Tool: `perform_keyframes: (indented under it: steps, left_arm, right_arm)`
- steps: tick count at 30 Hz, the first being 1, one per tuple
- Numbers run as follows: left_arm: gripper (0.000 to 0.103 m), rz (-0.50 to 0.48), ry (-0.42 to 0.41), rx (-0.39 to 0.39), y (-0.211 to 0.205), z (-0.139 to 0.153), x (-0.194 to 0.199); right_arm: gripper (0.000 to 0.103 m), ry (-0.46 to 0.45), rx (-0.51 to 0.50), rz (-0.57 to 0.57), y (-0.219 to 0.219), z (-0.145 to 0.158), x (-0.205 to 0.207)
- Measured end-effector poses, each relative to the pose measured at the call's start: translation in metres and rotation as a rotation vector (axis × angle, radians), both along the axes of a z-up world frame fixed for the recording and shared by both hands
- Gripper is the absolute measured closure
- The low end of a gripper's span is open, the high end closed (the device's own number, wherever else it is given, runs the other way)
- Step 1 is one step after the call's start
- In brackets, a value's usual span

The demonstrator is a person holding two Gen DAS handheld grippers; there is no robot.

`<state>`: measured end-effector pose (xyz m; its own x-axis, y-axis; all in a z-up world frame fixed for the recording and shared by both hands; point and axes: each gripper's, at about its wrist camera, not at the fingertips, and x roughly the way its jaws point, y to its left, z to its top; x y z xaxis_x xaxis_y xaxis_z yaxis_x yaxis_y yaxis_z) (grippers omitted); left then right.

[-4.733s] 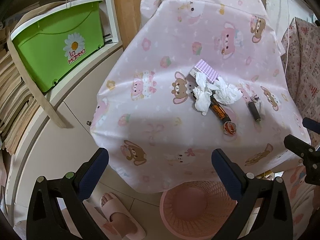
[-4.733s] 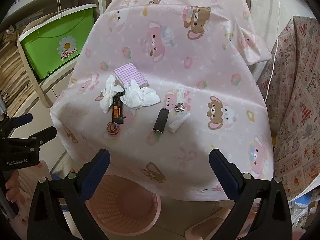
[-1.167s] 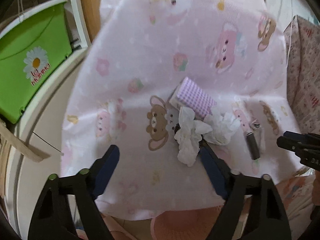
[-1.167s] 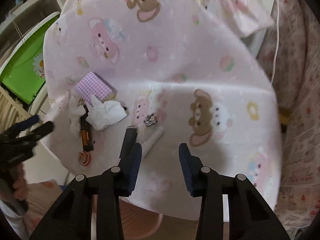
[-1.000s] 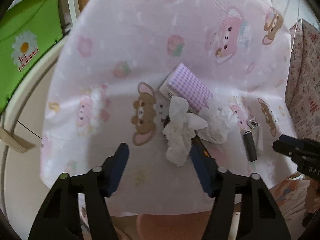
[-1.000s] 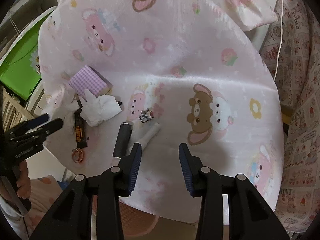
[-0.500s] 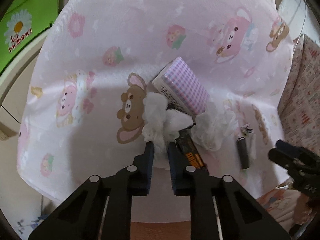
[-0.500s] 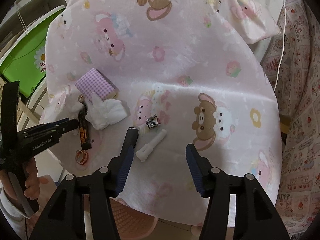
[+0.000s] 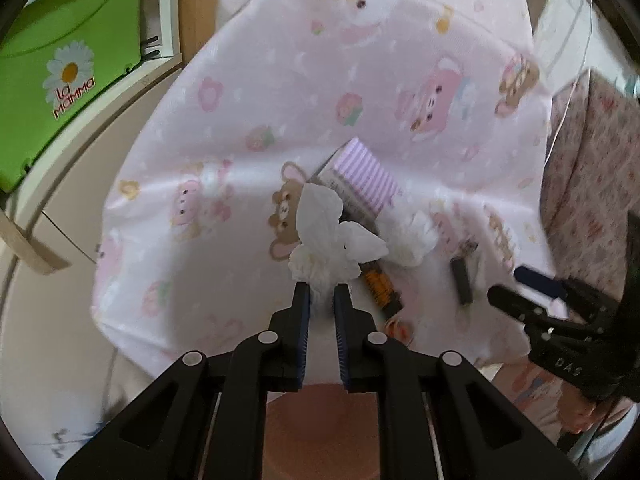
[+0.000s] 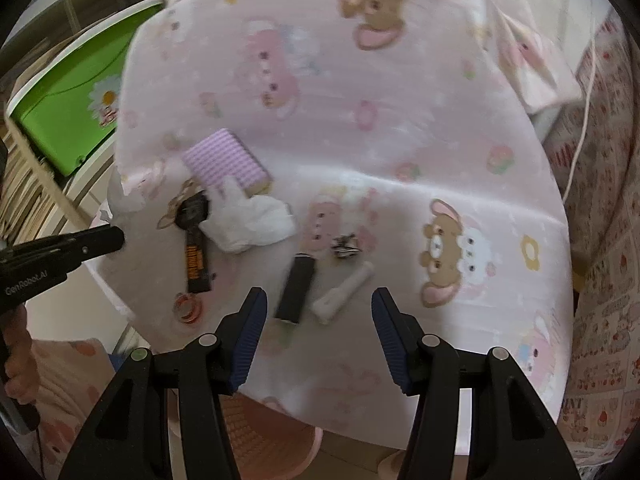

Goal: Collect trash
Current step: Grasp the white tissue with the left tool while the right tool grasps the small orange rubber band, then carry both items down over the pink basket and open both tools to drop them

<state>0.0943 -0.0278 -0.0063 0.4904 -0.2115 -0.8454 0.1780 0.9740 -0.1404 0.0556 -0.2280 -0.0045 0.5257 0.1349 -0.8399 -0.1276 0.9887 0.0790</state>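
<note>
Left wrist view: the left gripper (image 9: 320, 294) has its jaws nearly together, having just closed, and its pads pinch the lower end of a crumpled white tissue (image 9: 324, 236). The tissue stands up off the pink cartoon-print tablecloth (image 9: 248, 92), in front of a purple checked box (image 9: 366, 178). A second crumpled tissue (image 9: 414, 238) lies just to the right, beside an orange-and-black wrapper (image 9: 380, 284) and a dark cylinder (image 9: 460, 282). The right gripper (image 9: 528, 292) enters from the right edge of the frame; its jaw gap cannot be judged from this angle. A pink basket (image 9: 320, 424) sits below the table edge, behind the gripper body.

Right wrist view: the right gripper (image 10: 318, 312) has its jaws about half open, having just been widening, with nothing between the pads. It hangs above the dark cylinder (image 10: 296, 294) and a white tube (image 10: 346, 292), touching neither. The second tissue (image 10: 250, 222) lies on the cloth left of these, against the purple box (image 10: 224, 160). The left gripper (image 10: 80, 246) shows at the left edge. A green bin (image 10: 72, 108) stands on a shelf beyond the table
</note>
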Motion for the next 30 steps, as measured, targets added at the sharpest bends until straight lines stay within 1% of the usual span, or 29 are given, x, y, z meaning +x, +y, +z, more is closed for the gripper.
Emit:
perform_keyframes:
  steps: [2,4,8,11,13,14,17,18,20,25,26,27,30]
  left_arm:
    - [0.092,-0.007,0.005,0.042,-0.003,0.0,0.001]
    - [0.091,0.01,-0.004,0.062,0.0,0.002,-0.002]
    - [0.091,0.045,-0.031,0.048,0.02,0.002,-0.01]
    - [0.091,0.064,-0.012,0.022,0.026,-0.002,-0.009]
    - [0.091,0.064,0.005,0.025,0.027,-0.003,-0.008]
    - [0.091,0.071,0.003,0.03,0.029,-0.004,-0.008]
    - [0.091,0.087,-0.005,0.038,0.033,-0.003,-0.01]
    - [0.091,0.089,-0.007,0.035,0.035,-0.002,-0.01]
    - [0.091,0.091,-0.01,0.034,0.037,-0.001,-0.01]
    - [0.091,0.088,-0.019,0.04,0.038,0.0,-0.013]
    - [0.091,0.087,-0.02,0.043,0.038,0.0,-0.013]
    - [0.091,0.088,-0.023,0.046,0.037,0.0,-0.013]
    - [0.091,0.088,-0.026,0.051,0.038,0.0,-0.014]
  right_arm:
    - [0.046,0.003,0.007,0.018,0.008,-0.001,0.0]
    - [0.046,0.008,0.015,0.037,0.019,-0.002,0.0]
    - [0.046,0.023,0.031,0.081,0.038,-0.007,0.0]
    - [0.046,0.051,0.069,0.131,0.056,-0.014,0.002]
    - [0.048,0.072,0.104,0.151,0.065,-0.019,0.004]
    - [0.051,0.077,0.106,0.158,0.068,-0.021,0.005]
    - [0.056,0.079,0.083,0.178,0.08,-0.027,0.006]
    - [0.059,0.087,0.085,0.181,0.083,-0.03,0.007]
    - [0.063,0.099,0.091,0.181,0.083,-0.034,0.008]
    - [0.068,0.093,0.067,0.196,0.09,-0.038,0.007]
    - [0.073,0.09,0.067,0.197,0.091,-0.038,0.007]
    - [0.08,0.086,0.066,0.197,0.093,-0.04,0.007]
    - [0.089,0.08,0.076,0.189,0.09,-0.039,0.005]
